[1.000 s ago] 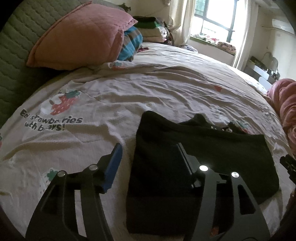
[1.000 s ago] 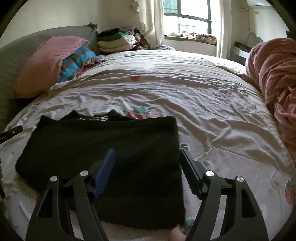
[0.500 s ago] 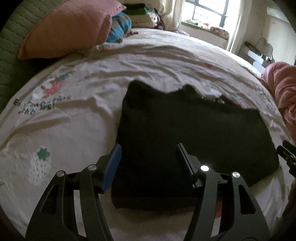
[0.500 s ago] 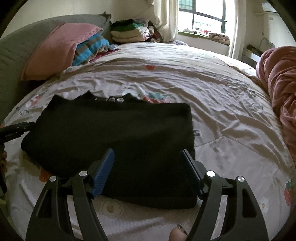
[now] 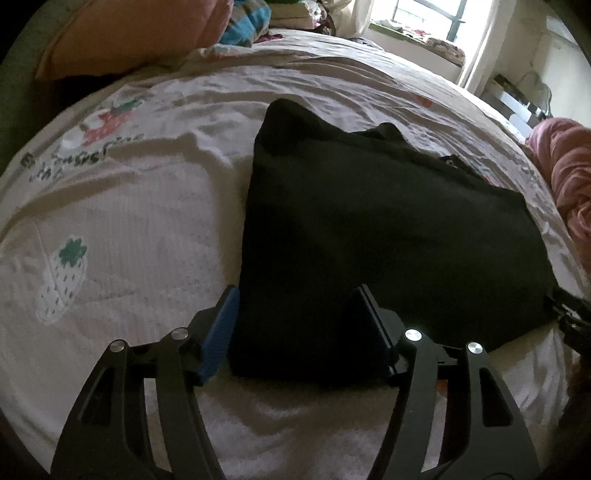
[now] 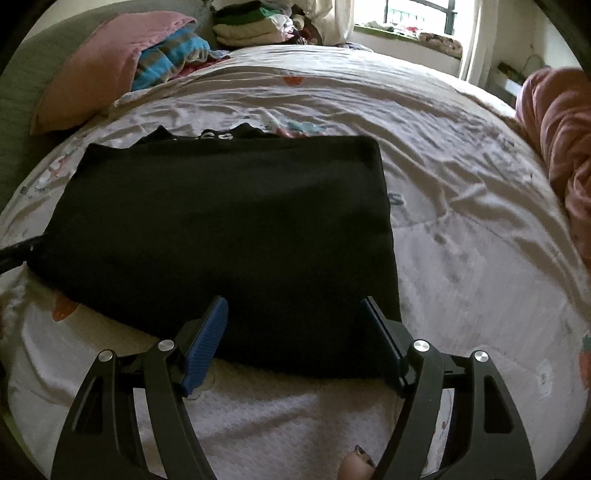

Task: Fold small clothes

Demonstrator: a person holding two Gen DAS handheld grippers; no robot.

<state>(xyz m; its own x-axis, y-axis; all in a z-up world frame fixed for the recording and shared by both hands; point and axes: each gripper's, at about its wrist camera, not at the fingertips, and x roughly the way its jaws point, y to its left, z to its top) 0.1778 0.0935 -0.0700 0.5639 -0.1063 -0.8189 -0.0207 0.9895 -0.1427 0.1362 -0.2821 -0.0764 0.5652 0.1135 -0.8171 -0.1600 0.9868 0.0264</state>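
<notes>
A black garment (image 5: 376, 236) lies folded into a rough rectangle on the bed; it also shows in the right wrist view (image 6: 229, 236), with white lettering at its far edge. My left gripper (image 5: 297, 295) is open, its jaws straddling the garment's near left corner, just above the cloth. My right gripper (image 6: 293, 304) is open over the garment's near right corner. The tip of the right gripper (image 5: 569, 314) shows at the garment's right edge in the left wrist view. Neither gripper holds anything.
The bedsheet (image 5: 122, 229) is pale with strawberry prints. A pink pillow (image 6: 99, 70) and striped cloth (image 6: 166, 59) lie at the headboard, with stacked folded clothes (image 6: 251, 26) behind. A pink blanket (image 6: 557, 122) is bunched at the right. A window (image 6: 413, 18) is beyond.
Both grippers have moved down and toward the garment's near edge, still open. The garment has not moved.
</notes>
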